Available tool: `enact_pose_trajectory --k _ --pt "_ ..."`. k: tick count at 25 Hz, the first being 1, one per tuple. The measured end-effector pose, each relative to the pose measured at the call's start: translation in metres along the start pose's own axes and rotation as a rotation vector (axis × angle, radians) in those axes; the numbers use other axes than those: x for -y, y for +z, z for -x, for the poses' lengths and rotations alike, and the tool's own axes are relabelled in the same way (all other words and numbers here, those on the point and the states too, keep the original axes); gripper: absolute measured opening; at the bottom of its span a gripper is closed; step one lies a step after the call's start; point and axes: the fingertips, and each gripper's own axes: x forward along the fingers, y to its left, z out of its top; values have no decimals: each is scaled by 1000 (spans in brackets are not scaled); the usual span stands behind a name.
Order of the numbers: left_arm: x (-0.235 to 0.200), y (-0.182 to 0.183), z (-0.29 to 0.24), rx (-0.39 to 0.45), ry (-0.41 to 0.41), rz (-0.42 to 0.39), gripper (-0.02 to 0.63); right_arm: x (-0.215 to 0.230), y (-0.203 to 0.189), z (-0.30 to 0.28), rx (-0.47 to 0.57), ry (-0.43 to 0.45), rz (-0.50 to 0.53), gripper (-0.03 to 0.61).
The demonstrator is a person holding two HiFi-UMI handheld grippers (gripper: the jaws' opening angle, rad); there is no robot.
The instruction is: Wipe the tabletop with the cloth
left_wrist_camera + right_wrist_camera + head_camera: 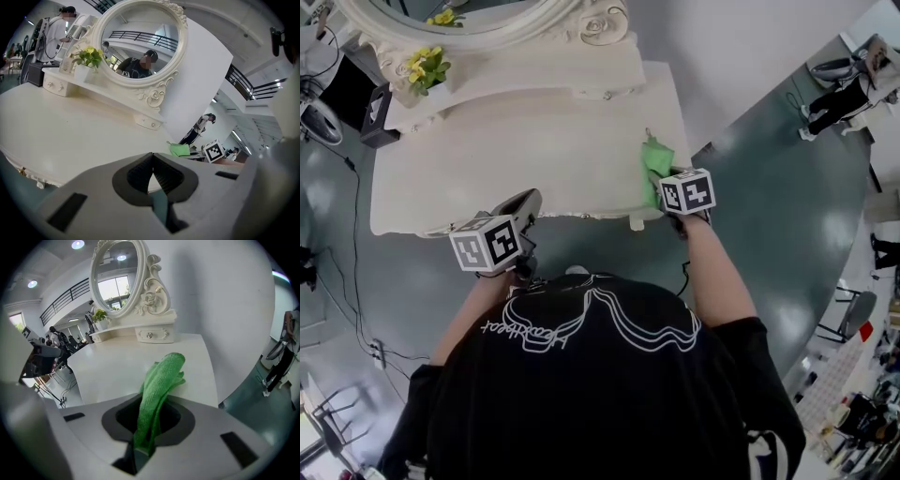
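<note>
Right claw clamped on green cloth, which runs forward over the table right end | open tabletop lies leftward | left claw closed, empty.

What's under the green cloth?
The cream tabletop, near its right edge. The cloth sticks out over it, its near end pinched by the right gripper. The patch right beneath the cloth is covered, so I can't see it.
</note>
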Motion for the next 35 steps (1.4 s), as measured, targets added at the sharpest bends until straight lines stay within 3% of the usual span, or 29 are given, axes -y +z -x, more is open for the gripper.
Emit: enact_pose_trajectory --k 9,18,23,26,35 --pt "14 -7 -18 -32 -36 -2 3 42 -15 19 -8 -92 7 60" --pt "24 -2 -23 -38 -48 -17 3 67 -24 30 -14 -130 -39 61" --pt "30 4 -25 -45 -37 -104 3 65 -17 34 -24 -141 -10 58" --pt "36 13 -23 -39 -51 -134 3 41 12 50 87 -95 29 58" --pt "72 81 13 109 -136 -214 3 -85 122 138 560 235 70 58"
